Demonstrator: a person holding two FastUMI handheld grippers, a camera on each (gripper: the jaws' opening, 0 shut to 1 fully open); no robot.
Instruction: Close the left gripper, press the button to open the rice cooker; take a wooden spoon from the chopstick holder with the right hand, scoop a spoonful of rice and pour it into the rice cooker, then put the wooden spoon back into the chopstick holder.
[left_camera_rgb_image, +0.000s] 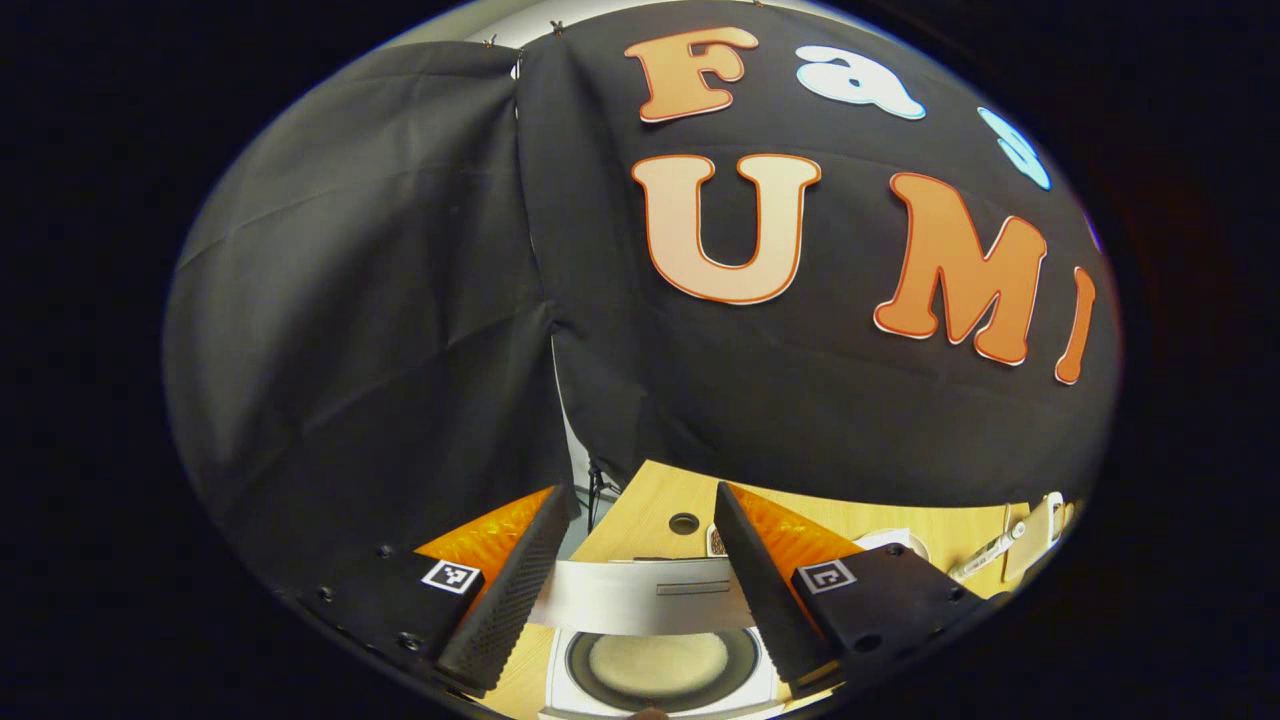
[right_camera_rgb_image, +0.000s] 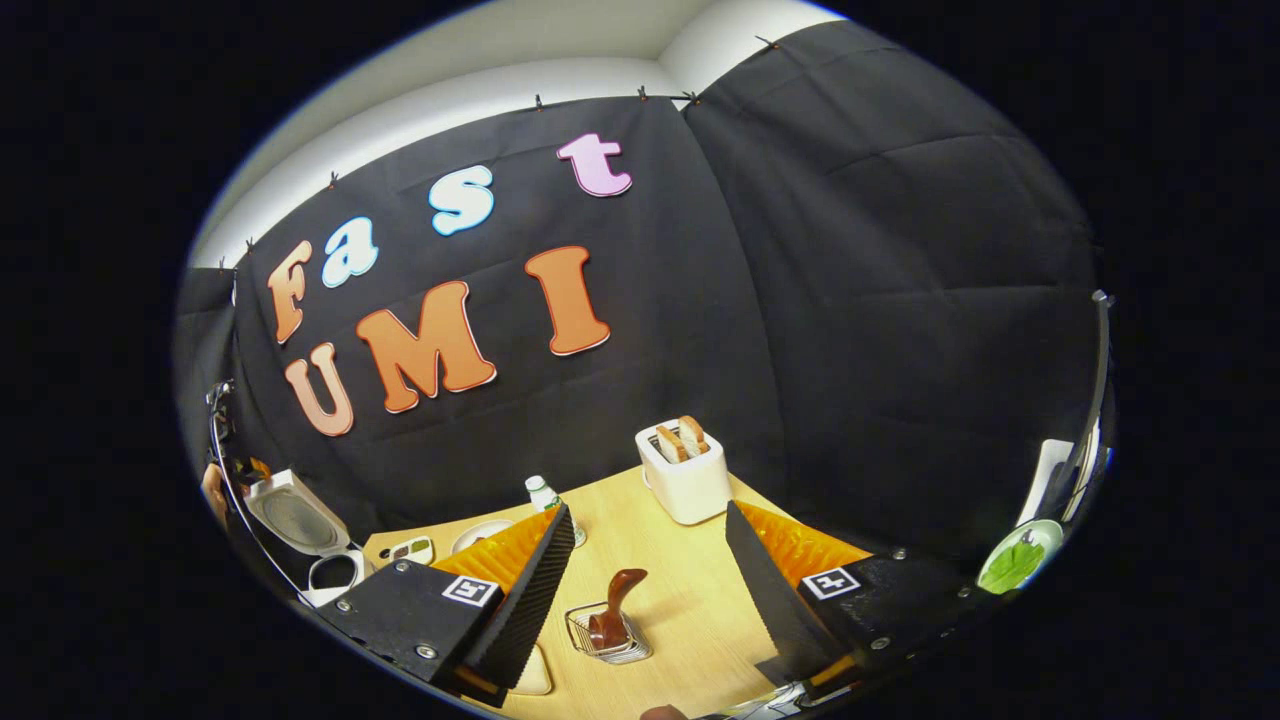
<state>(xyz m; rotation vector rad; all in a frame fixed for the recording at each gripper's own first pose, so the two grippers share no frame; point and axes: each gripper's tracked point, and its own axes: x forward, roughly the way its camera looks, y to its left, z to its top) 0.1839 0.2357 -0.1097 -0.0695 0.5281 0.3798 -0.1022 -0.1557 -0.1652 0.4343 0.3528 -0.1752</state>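
With the cooker (left_camera_rgb_image: 655, 640) lid (left_camera_rgb_image: 645, 595) already up and pale rice showing in the pot below our left gripper (left_camera_rgb_image: 640, 590), we judge the step in hand to be fetching the spoon. Left fingers stand spread, holding nothing, above the open pot. In the right gripper view the right gripper (right_camera_rgb_image: 650, 590) is also spread and empty, and the spoon (right_camera_rgb_image: 615, 600) stands handle-up, leaning a little, in the wire holder (right_camera_rgb_image: 608, 635) on the table (right_camera_rgb_image: 690, 600), between our fingers and just ahead. Toaster (right_camera_rgb_image: 683, 470) sits farther back; the cooker shows far left with lid raised. To do this well, we should come down straight over the handle, centre it between the fingers, pinch high on the handle, then lift vertically so the holder doesn't tip or drag.
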